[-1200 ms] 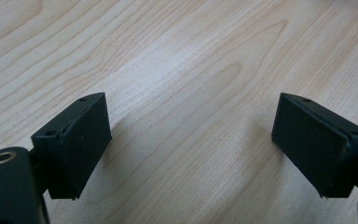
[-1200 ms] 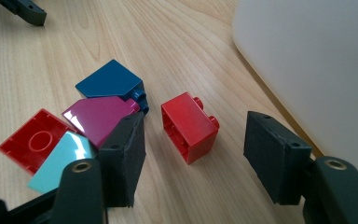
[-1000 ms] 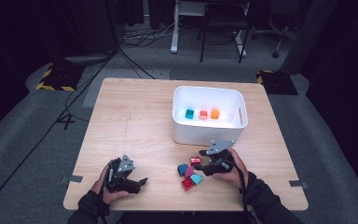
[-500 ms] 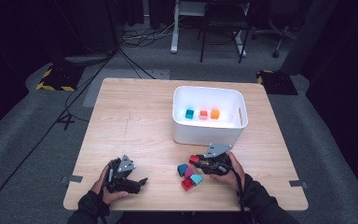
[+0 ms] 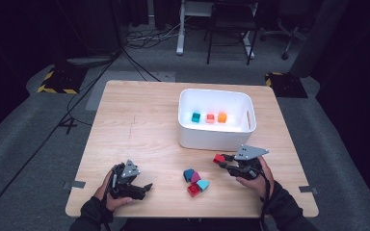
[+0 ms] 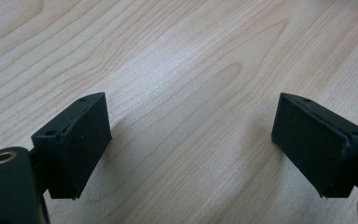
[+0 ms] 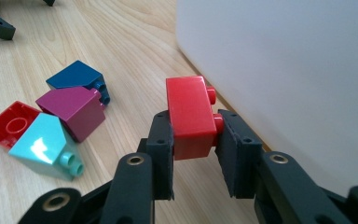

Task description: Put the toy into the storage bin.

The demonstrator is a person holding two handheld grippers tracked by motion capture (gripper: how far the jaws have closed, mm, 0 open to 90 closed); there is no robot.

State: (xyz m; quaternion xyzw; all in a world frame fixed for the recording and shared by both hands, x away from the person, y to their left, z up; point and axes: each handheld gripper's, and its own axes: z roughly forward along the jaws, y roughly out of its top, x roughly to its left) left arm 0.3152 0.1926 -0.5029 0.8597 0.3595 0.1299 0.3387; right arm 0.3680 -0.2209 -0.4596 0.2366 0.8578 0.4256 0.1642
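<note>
Since the earlier frames, right hand-held gripper [image 5: 224,161] has lifted clear of the brick cluster and carries a red brick [image 5: 218,158]; left hand-held gripper [image 5: 142,187] unchanged, resting at the near left of the desk [image 5: 139,125].

High view: red brick sits just near of the white bin's [image 5: 217,137] near wall, at the tip of the right hand-held gripper. Bin lies directly far of the brick; right hand is by far the nearer to it. Bin holds a teal cube [image 5: 195,117], a salmon cube [image 5: 210,118] and an orange cube [image 5: 222,117]. Four loose bricks [image 5: 195,182] remain clustered near centre, left of the right hand.

Left gripper view: left hand-held gripper [image 6: 191,140] spread wide, nothing between the jaws; pale wood grain beneath, matte black pads.

Right gripper view: right hand-held gripper [image 7: 195,140] clamped on the red brick [image 7: 191,116], one jaw on each side face. Glossy moulded plastic, studs pointing toward the smooth white bin wall [image 7: 284,79]. Long axis runs up out of the jaws. Behind it lie a blue sloped brick [image 7: 77,79], a magenta one [image 7: 72,109], a light-teal one [image 7: 46,144] and an upturned red plate [image 7: 7,123].

Judgement: next move needs lift over the rim.
</note>
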